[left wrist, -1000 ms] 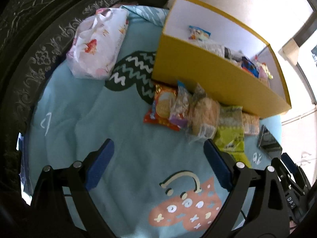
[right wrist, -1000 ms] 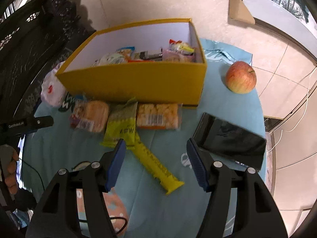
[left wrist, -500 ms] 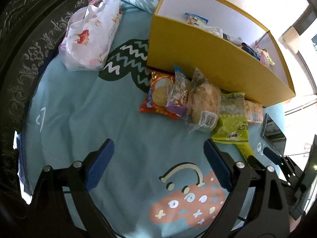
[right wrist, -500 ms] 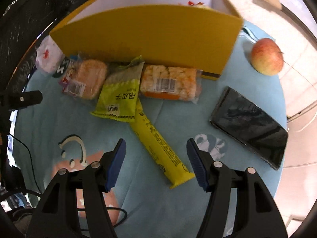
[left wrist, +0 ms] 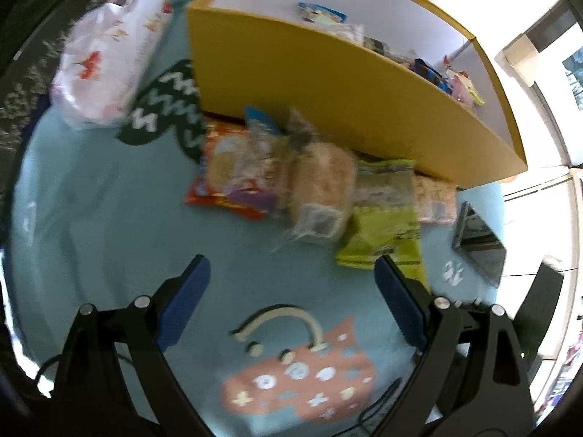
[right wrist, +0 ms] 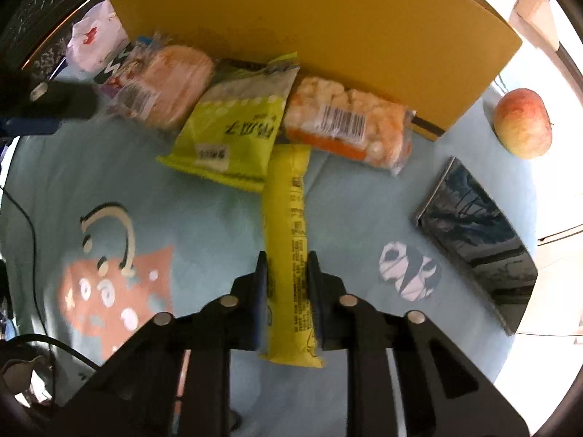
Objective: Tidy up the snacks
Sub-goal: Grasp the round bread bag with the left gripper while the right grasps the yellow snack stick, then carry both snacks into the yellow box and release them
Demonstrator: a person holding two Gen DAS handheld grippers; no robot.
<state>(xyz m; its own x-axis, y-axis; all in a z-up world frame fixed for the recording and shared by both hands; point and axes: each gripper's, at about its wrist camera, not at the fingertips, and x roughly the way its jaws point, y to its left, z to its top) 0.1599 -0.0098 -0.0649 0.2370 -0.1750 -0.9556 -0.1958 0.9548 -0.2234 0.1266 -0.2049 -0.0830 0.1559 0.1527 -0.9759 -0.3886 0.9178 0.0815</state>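
My right gripper (right wrist: 288,266) is shut on the near end of a long yellow snack bar (right wrist: 288,225) that lies on the blue cloth. Beyond it lie a green snack bag (right wrist: 233,131), a puffed-rice pack (right wrist: 346,123) and a wrapped bun (right wrist: 175,83), all against the yellow box (right wrist: 309,25). My left gripper (left wrist: 291,291) is open and empty above the cloth, short of the bun (left wrist: 320,189), an orange biscuit pack (left wrist: 226,174) and the green bag (left wrist: 382,218). The box (left wrist: 328,83) holds several snacks.
A black phone (right wrist: 477,240) lies at the right, with an apple (right wrist: 523,127) behind it. A white flowered tissue pack (left wrist: 109,62) lies left of the box. The cloth (left wrist: 109,218) covers a round table with a dark carved rim.
My right gripper has moved down and forward and shut on the yellow bar. My left gripper has come a little closer to the snack row and stays open.
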